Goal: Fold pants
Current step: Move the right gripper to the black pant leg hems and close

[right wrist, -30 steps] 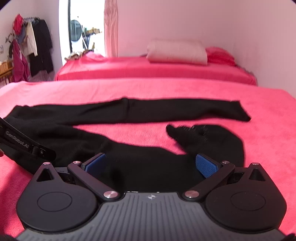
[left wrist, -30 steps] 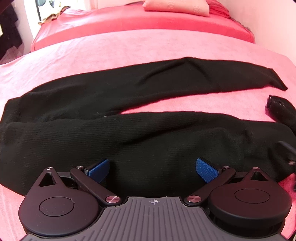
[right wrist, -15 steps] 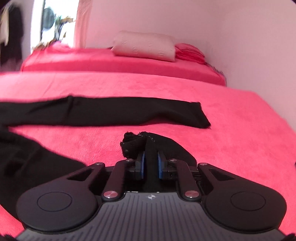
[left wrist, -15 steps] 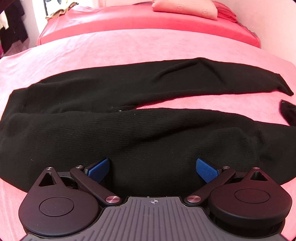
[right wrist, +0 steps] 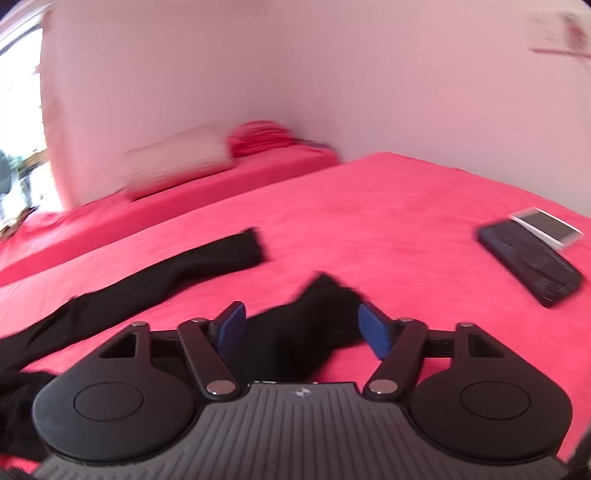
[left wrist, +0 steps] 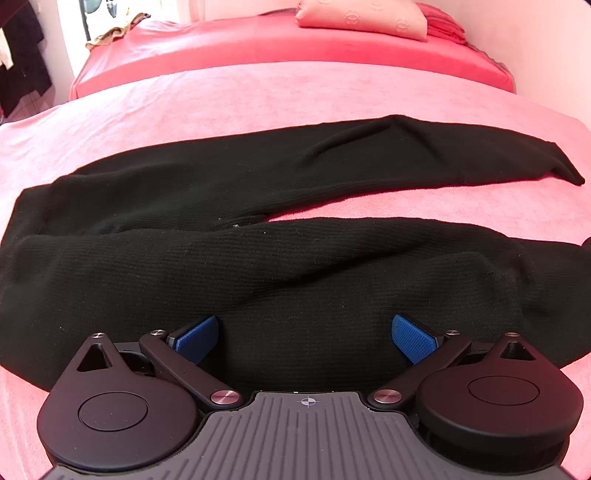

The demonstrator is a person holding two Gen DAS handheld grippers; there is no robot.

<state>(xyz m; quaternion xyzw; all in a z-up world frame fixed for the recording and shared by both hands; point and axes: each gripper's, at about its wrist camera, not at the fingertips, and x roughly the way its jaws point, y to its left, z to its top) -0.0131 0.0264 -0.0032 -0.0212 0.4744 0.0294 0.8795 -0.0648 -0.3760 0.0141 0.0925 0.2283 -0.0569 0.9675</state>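
Black pants (left wrist: 258, 266) spread flat across the pink bedcover (left wrist: 258, 96), both legs running out sideways, far leg (left wrist: 332, 162) and near leg (left wrist: 332, 258) parted by a narrow wedge of bedcover. Left gripper (left wrist: 304, 334) low over the near leg of the pants, blue pads (left wrist: 413, 338) set wide apart, fabric lying beneath and between them, nothing pinched. Right gripper (right wrist: 301, 326) at the cuff end of the pants, jaws opening, blue pads (right wrist: 375, 328) apart; near cuff (right wrist: 317, 310) bunched and lying between them, not pressed from either side. Right wrist view tilted and blurred. Far cuff (right wrist: 243, 247) flat on the bedcover, beyond the near cuff and apart from it. A dark phone (right wrist: 532, 266) and a light-cased device (right wrist: 546, 225) touching it, well away from the pants, out past the cuffs on bare bedcover. Behind the pants, a second bed in red cover (left wrist: 295, 48) with a pale pillow (left wrist: 362, 18) on it.
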